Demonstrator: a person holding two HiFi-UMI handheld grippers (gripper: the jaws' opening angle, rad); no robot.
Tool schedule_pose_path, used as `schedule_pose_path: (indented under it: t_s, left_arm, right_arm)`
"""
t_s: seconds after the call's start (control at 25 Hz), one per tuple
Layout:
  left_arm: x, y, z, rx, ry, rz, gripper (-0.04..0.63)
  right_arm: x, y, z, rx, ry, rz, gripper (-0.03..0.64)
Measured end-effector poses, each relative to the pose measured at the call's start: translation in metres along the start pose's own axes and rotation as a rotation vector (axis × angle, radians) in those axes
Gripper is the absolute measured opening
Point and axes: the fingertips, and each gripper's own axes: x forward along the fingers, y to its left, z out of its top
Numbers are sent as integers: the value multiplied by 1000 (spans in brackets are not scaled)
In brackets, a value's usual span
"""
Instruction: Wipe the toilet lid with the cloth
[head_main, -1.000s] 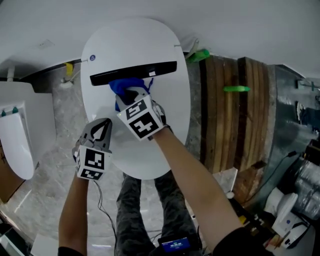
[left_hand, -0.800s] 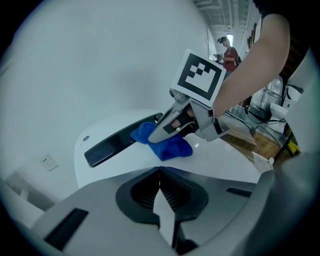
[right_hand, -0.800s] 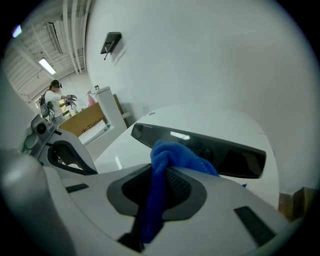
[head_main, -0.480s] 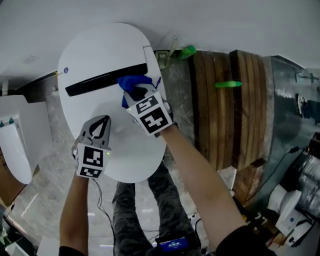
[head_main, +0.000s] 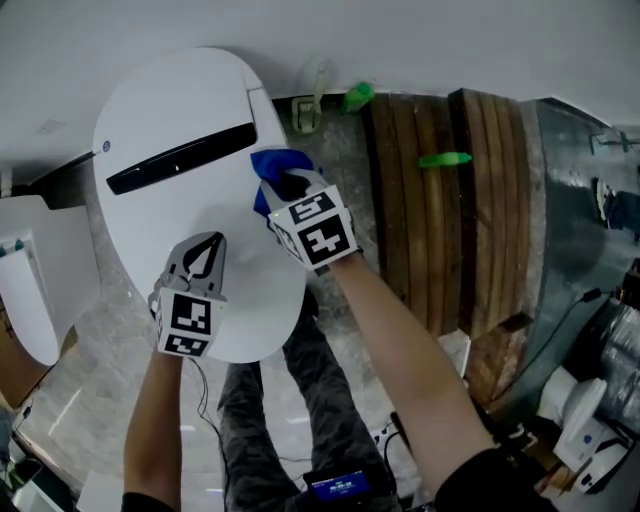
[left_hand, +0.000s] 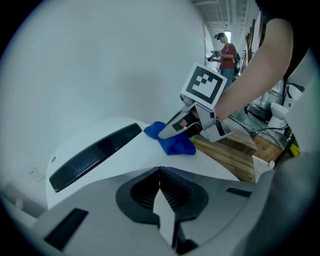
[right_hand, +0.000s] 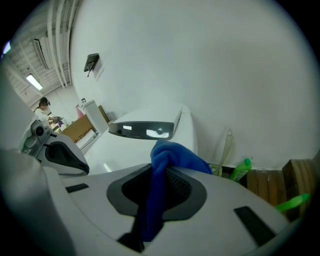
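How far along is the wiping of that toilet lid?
Done: the blue cloth is clamped in the right gripper. In hand: it rests on the white toilet lid at its right edge. To do: the lid shows no marks, so the wiped share cannot be judged. The left gripper is shut, empty.

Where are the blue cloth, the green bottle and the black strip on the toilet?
cloth (head_main: 272, 162), head view, on its bunched blue far end.
bottle (head_main: 357, 97), head view, on the middle of its green body.
strip (head_main: 180, 158), head view, on the middle of the dark bar.
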Motion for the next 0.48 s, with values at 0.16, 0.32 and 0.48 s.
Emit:
schedule_pose_path:
  t_s: [0.16, 0.32, 0.48]
  left_arm:
    - [-3, -11, 1, -1, -5, -15, 11]
    - [-13, -10, -6, 2, -11, -22, 11]
    - [-31, -3, -22, -5, -15, -18, 11]
  right_arm:
    - [-11, -1, -18, 42, 12, -18, 57]
    - [-14, 11, -29, 46, 30, -44, 57]
    - [-8, 37, -34, 30, 48, -33, 57]
